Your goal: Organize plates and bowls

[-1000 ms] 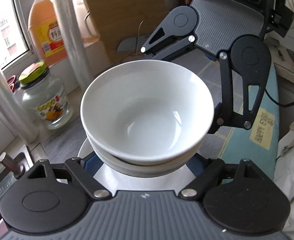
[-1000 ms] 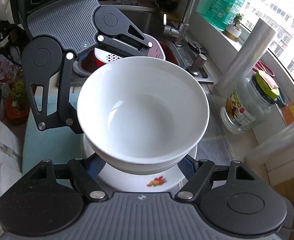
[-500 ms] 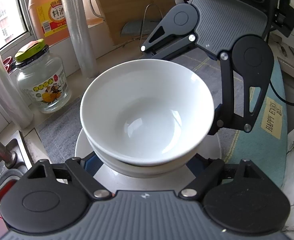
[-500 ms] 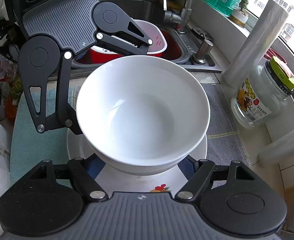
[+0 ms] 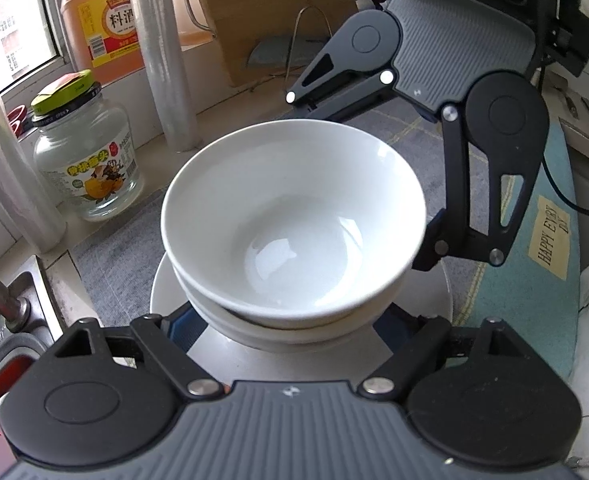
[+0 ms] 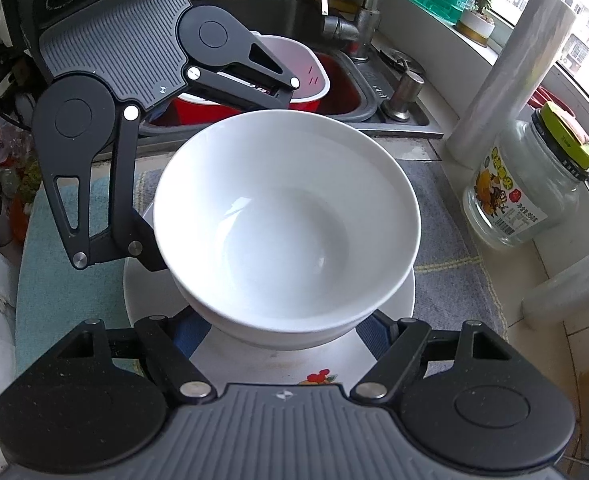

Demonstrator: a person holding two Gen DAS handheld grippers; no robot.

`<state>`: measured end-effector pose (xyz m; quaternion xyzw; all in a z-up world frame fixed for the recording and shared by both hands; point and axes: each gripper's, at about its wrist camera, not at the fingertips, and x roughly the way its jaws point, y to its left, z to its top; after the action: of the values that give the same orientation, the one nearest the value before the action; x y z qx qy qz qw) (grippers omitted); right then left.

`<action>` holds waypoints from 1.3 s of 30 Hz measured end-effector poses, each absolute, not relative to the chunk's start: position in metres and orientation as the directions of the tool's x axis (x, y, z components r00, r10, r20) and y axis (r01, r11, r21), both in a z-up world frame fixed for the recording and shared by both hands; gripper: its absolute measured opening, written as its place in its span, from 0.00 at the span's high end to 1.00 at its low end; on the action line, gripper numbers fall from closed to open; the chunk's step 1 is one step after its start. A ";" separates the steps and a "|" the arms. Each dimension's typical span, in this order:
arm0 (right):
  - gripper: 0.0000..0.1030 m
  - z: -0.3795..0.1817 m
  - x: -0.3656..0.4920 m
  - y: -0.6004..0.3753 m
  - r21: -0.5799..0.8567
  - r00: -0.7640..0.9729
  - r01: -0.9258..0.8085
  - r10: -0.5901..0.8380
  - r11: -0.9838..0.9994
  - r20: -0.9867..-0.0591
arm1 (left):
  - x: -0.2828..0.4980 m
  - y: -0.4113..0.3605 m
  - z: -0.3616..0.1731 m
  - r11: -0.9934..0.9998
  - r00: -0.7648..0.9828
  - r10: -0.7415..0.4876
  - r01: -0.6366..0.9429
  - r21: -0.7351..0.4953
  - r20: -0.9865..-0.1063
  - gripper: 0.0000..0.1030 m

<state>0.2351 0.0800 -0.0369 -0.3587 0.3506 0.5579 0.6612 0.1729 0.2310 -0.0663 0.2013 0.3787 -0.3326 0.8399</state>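
Observation:
Two white bowls are nested, the top bowl [image 5: 294, 216] [image 6: 286, 224] inside a lower one [image 5: 294, 330]. The stack is over a white plate [image 5: 162, 292] [image 6: 398, 300] with a red fruit print, on a grey mat; contact with the plate cannot be told. My left gripper [image 5: 290, 320] grips the stack from one side with its blue pads under the bowls. My right gripper [image 6: 282, 332] grips it from the opposite side; each gripper shows in the other's view.
A glass jar with a green lid [image 5: 84, 160] [image 6: 530, 184], clear film rolls [image 5: 162, 52] [image 6: 506, 76], an orange bottle [image 5: 106, 20] and a wooden board [image 5: 270, 8] stand by the window. A sink [image 6: 358, 96] holds a red basin [image 6: 254, 104]. A teal mat [image 5: 534, 248] lies beside.
Both grippers have lowered the stacked bowls toward the plate on the grey mat; the jar and bottle now appear higher and closer.

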 end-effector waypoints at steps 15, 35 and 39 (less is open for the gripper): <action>0.00 -0.031 0.215 0.058 -0.095 0.234 -0.951 0.483 0.295 -0.844 | 0.131 0.248 -0.061 0.791 0.647 -0.360 0.594 0.149 -0.672 0.01; 0.00 -0.005 0.137 -0.015 0.033 0.445 -0.533 0.313 0.845 -0.839 | 0.033 0.185 -0.003 0.991 0.735 0.107 -0.133 0.013 -0.669 0.01; 0.00 0.012 0.118 -0.028 0.033 0.484 -0.504 0.314 0.863 -0.817 | 0.015 0.173 0.016 0.984 0.746 0.150 -0.179 0.021 -0.649 0.01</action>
<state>0.1178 -0.0282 0.0124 -0.1063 0.4480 0.2392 0.8549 0.0150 0.1731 0.0160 -0.0211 0.3452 0.0882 0.9341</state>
